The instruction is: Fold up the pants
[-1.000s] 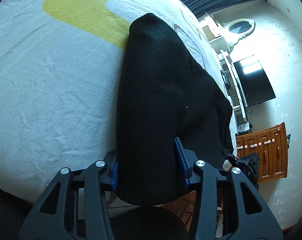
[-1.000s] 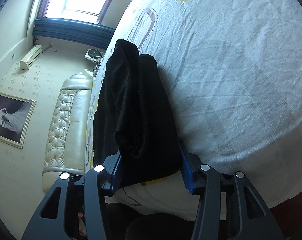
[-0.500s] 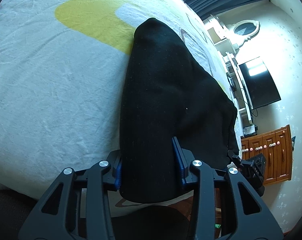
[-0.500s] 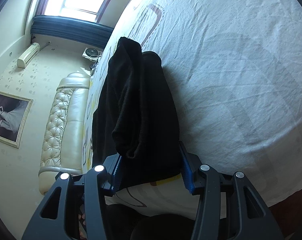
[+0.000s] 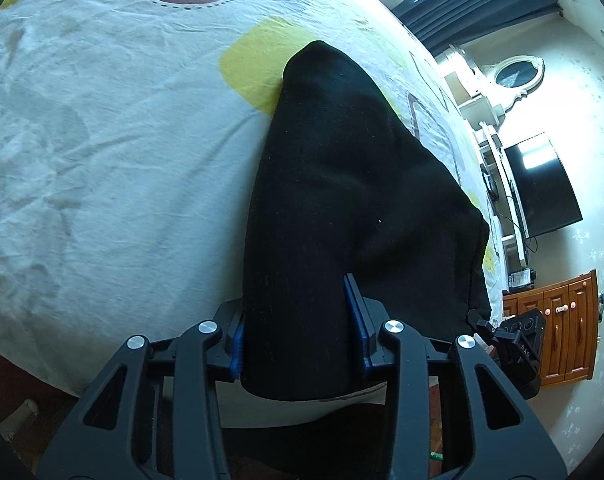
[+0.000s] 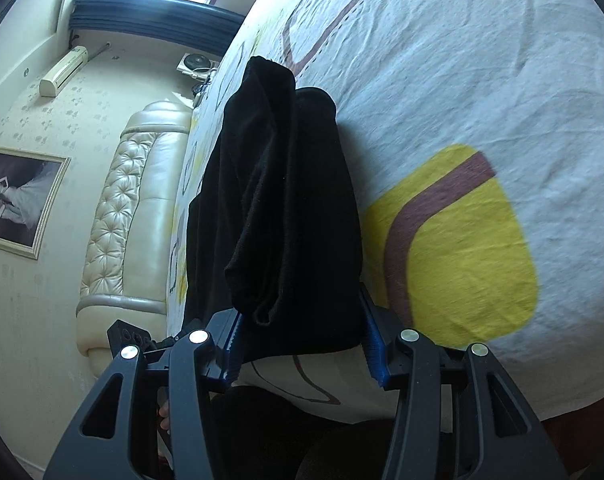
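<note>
1. The left gripper [image 5: 299, 334], black-framed with blue pads, has its fingers [image 5: 360, 326] pinching a thick bunched fold of the black, soft knit pants [image 5: 342, 184]; the pads press into the cloth from both sides.
2. The right gripper [image 6: 304, 342], built the same way, has its fingers [image 6: 373, 340] clamped on another bunched end of the same pants [image 6: 285, 200], the cloth filling the whole gap between the pads.
3. Ahead of each pair of fingers the pants run away as a dark ridge, raised at the near end and meeting the bed further out.
4. Under the pants lies the bed sheet [image 5: 113, 152], white, creased cotton printed with yellow rounded patches and brown outlines. In the right wrist view a yellow patch [image 6: 462, 248] sits just right of the fingers.
5. In the left wrist view the right gripper's black body shows beyond the right finger, at the pants' far edge.
6. Left of the right fingers stands a cream, button-tufted leather headboard [image 6: 121, 216]; right of the left fingers, well apart, are a dark flat screen [image 5: 542, 188] and a brown wooden cabinet [image 5: 558, 328].
</note>
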Demonstrator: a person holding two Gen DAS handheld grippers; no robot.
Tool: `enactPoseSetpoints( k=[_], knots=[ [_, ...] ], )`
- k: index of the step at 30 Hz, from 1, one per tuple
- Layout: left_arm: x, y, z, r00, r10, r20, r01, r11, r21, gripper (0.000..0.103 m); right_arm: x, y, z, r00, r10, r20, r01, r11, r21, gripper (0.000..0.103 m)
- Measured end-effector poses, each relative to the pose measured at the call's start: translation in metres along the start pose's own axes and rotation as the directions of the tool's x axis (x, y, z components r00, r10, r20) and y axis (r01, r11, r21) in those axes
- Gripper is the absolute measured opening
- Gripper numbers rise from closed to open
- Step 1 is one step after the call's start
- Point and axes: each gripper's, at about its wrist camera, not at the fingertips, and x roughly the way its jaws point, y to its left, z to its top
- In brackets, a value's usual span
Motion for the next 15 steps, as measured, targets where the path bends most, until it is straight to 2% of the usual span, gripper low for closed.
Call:
enactPoseSetpoints(
  k=[3, 5, 7, 11, 13, 15],
  knots=[
    [-0.010, 0.013, -0.001, 1.000, 0.003, 0.010, -0.003, 1.000, -0.014, 0.039, 0.015, 0.010, -0.004, 0.999, 0.000, -0.033, -0.001, 1.000, -0.027, 0.049],
    [-0.011, 0.020, 0.000, 0.999, -0.049, -0.001, 0.049, 0.999, -0.024, 0.041, 0.018, 0.011, -0.004, 0.999, -0.009, -0.034, 0.008, 0.999, -0.032, 0.050],
    [-0.010, 0.024, 0.001, 0.996, -0.083, -0.019, 0.083, 0.996, -0.016, 0.047, 0.017, 0.009, -0.003, 0.999, 0.002, -0.038, -0.003, 1.000, -0.024, 0.053],
    [-0.023, 0.019, 0.001, 0.994, -0.103, -0.034, 0.105, 0.992, 0.065, 0.054, 0.004, 0.007, -0.001, 0.999, 0.028, -0.022, -0.028, 1.000, -0.004, 0.065],
    [-0.034, 0.012, 0.004, 0.994, -0.106, -0.018, 0.107, 0.987, 0.120, 0.064, -0.008, 0.007, 0.005, 0.999, 0.032, 0.012, -0.032, 0.999, -0.027, 0.072],
    [-0.044, 0.013, 0.010, 0.991, -0.134, 0.014, 0.130, 0.978, 0.160, 0.069, -0.015, 0.005, 0.013, 0.999, 0.041, 0.028, -0.040, 0.998, -0.044, 0.075]
  ],
)
